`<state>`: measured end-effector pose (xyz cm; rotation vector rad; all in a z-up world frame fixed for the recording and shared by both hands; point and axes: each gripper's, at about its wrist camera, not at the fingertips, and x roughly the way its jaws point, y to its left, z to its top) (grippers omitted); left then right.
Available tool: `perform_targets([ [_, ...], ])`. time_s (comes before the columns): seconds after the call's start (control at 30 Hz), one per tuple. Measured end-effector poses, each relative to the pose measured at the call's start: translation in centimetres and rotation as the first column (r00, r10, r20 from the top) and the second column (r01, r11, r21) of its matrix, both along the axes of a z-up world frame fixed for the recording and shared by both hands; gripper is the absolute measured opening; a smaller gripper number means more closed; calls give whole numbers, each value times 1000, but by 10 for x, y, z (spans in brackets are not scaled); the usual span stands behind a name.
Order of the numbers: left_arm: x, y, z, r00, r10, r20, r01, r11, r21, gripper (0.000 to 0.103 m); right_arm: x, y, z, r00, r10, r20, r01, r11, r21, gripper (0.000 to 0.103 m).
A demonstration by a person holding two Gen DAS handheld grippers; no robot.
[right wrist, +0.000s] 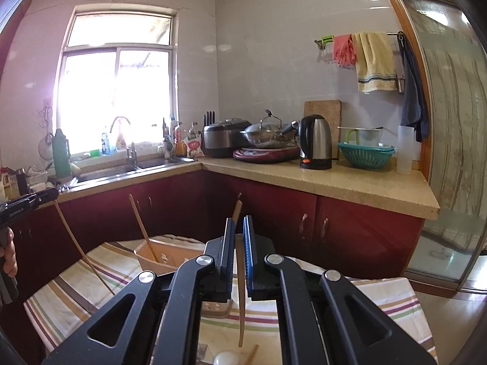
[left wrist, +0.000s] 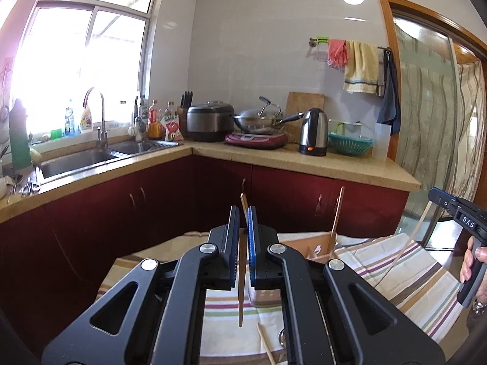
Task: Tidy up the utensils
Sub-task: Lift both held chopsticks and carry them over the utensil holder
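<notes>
Between each gripper's jaws — one chopstick (left wrist: 242,273).

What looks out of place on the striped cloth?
One wooden chopstick lies loose on the striped cloth, outside the brown wooden holder box where another stick leans. Each tool, left and right, grips one chopstick.

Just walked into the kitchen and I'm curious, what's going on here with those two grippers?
A person is sorting utensils over a table with a striped cloth. The left gripper is shut on a chopstick, and the right gripper is shut on another chopstick; both sticks hang above the cloth. One chopstick already stands tilted in the wooden box. More utensils still lie on the cloth below.
</notes>
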<state>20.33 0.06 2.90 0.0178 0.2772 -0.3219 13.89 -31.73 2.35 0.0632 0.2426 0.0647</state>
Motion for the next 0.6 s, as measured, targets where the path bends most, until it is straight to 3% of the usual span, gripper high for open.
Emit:
perform_targets([
  [0.6, 18, -35, 74, 989, -70, 134, 76, 996, -39, 6, 35, 29, 70, 985, 99, 141, -96, 995, -24, 7],
])
